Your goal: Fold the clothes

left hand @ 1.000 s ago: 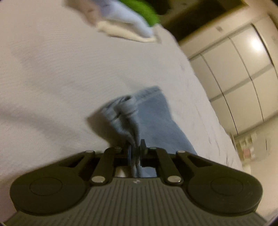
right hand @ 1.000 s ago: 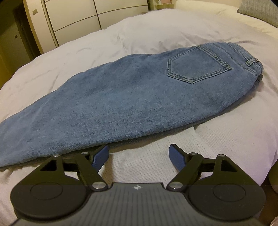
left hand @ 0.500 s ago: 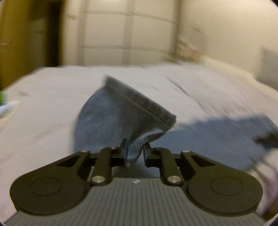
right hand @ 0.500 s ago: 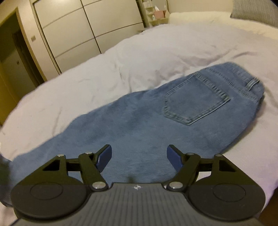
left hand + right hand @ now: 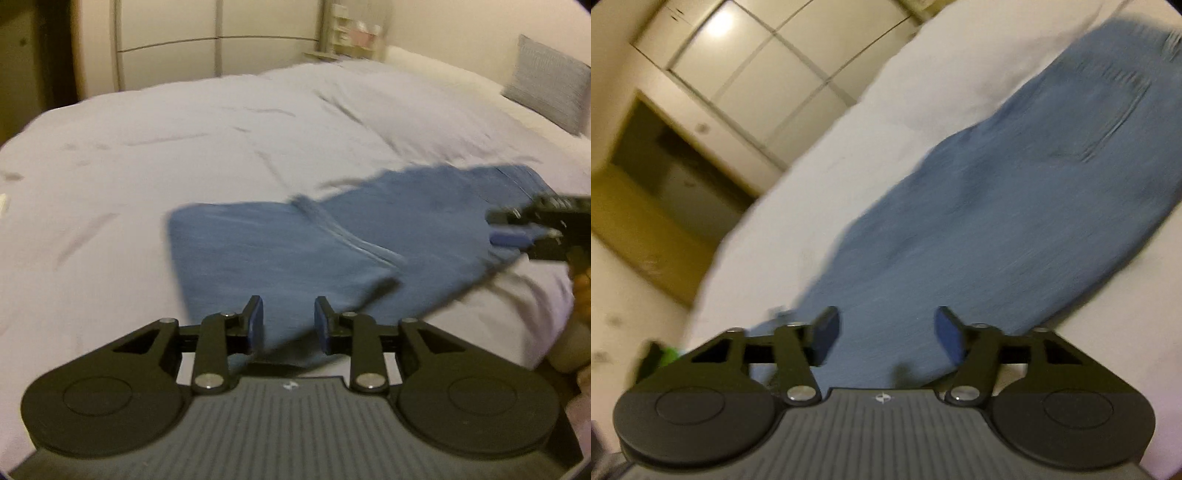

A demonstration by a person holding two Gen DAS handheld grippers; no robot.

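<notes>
Blue jeans (image 5: pixel 295 251) lie on the white bed, with the leg end folded over toward the waist. My left gripper (image 5: pixel 288 321) is open and empty, just above the near edge of the folded denim. My right gripper (image 5: pixel 886 332) is open and empty, tilted over the jeans (image 5: pixel 997 221), whose back pocket shows at the upper right. The right gripper also shows at the right edge of the left wrist view (image 5: pixel 532 229), over the waist end of the jeans.
The white bedspread (image 5: pixel 184 147) stretches around the jeans. A grey pillow (image 5: pixel 546 81) lies at the far right. White wardrobe doors (image 5: pixel 166 40) stand behind the bed. A dark doorway (image 5: pixel 672 162) is at the left of the right wrist view.
My left gripper carried the jeans' leg end across toward the waist, then opened and let it go; the denim now lies folded. My right gripper has moved over the jeans and tilted.
</notes>
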